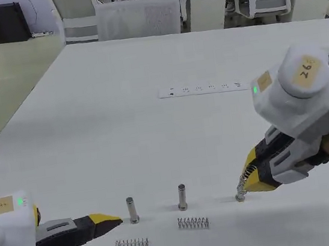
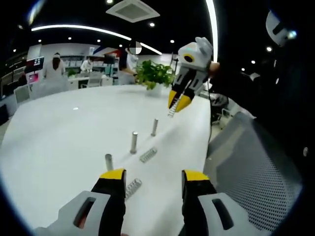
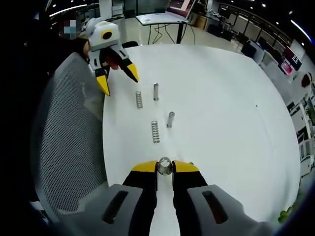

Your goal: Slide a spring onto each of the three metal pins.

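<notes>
White desk (image 1: 153, 130) is carrying 3 upright pins (image 1: 131, 210) in a row. Right of the middle pin (image 1: 182, 197), the right tongs (image 1: 253, 178) are pinching a spring (image 3: 165, 166), seemingly touching the end pin (image 1: 240, 196). Left of the middle pin, the left tongs (image 2: 154, 174) are gaping wide and empty, flanking a loose spring (image 1: 132, 244). A second spring (image 1: 193, 222) is lying just in front of the middle pin.

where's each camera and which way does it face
Head view: headset, looking down at the table; left gripper and right gripper show.
Left gripper view: on the left gripper, along its open fingers toward the right gripper.
Right gripper view: on the right gripper, along fingers shut on a spring, toward the left gripper.
All share two loose springs.
</notes>
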